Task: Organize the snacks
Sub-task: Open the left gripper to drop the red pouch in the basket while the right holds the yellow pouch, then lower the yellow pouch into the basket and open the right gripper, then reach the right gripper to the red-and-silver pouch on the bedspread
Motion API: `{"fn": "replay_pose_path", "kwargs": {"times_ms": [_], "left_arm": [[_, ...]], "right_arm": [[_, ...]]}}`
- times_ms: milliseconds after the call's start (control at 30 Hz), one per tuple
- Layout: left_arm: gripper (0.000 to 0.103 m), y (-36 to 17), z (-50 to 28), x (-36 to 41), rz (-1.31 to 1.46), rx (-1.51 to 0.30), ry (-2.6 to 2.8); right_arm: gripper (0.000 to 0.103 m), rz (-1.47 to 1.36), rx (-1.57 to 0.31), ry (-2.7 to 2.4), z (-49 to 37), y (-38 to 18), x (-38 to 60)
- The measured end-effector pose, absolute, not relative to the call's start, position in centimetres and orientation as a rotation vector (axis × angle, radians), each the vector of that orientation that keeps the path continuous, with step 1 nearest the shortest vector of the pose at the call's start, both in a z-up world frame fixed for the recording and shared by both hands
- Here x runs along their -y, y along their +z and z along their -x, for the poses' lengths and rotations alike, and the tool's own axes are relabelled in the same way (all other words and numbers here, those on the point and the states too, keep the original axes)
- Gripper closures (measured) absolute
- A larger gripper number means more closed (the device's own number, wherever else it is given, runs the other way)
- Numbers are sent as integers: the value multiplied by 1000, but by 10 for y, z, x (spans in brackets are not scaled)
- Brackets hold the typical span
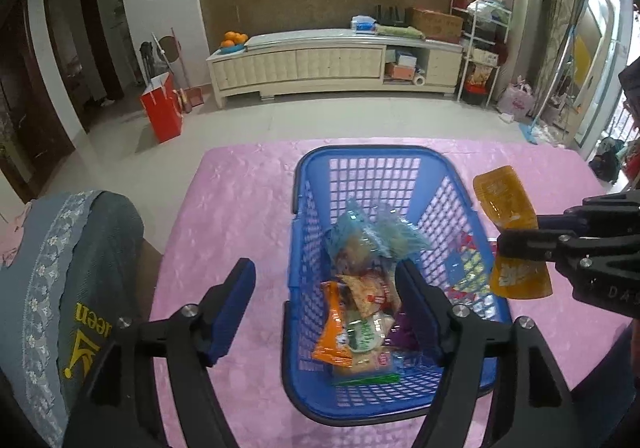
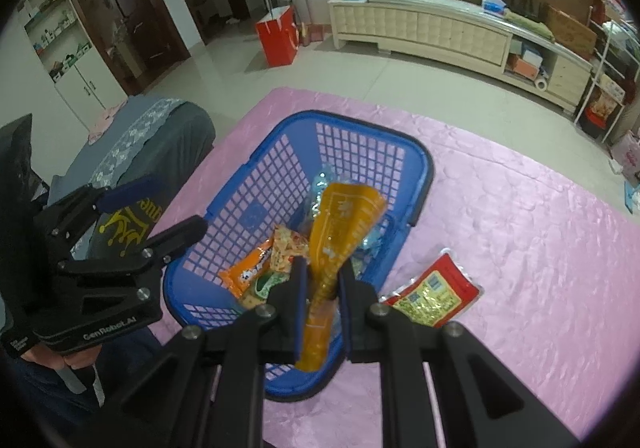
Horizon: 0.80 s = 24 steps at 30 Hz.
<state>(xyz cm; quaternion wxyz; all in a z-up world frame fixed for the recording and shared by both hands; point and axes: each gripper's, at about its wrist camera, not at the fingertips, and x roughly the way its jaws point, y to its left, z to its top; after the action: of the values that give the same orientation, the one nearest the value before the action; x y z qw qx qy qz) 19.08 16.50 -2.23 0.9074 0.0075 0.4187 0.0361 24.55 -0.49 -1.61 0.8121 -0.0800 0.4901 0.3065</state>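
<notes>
Orange-yellow pouch [image 2: 334, 244] clamped near its lower end between the narrow-set pads of the right gripper [image 2: 322, 288], held tilted above the blue basket [image 2: 256, 176], not yet released. Inside the basket: orange packet [image 1: 334, 328], patterned wafer packet [image 1: 368, 294], green-and-white packet [image 1: 366, 334], clear blue-tinted bag [image 1: 372, 236], all lying loosely piled on the mesh floor. Outside the basket, just beside its right wall on the pink tablecloth [image 2: 520, 248]: red-and-yellow packet [image 2: 434, 294], untouched. Left gripper [image 1: 324, 308] wide apart and empty, poised over the near end of the basket, one finger outside the wall, the other over the contents. Judged progress: well advanced; several snacks stowed, one in transit, one visible packet left to collect. Grey cushion [image 1: 80, 268] at table's left edge, not involved.
</notes>
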Motion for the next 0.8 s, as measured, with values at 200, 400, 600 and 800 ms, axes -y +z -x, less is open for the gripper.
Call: {"fn": "replay_pose_path", "kwargs": {"times_ms": [200, 400, 600, 800], "left_arm": [[33, -30, -198, -174, -18, -891, 91], [33, -33, -200, -176, -10, -903, 85], [33, -31, -200, -171, 1, -909, 86], [33, -30, -198, -162, -21, -930, 85]], "right_arm": [[84, 196, -1097, 647, -263, -36, -8], [84, 211, -1147, 630, -271, -53, -12], [46, 226, -1135, 630, -273, -50, -10], [30, 74, -1168, 606, -284, -39, 26]]}}
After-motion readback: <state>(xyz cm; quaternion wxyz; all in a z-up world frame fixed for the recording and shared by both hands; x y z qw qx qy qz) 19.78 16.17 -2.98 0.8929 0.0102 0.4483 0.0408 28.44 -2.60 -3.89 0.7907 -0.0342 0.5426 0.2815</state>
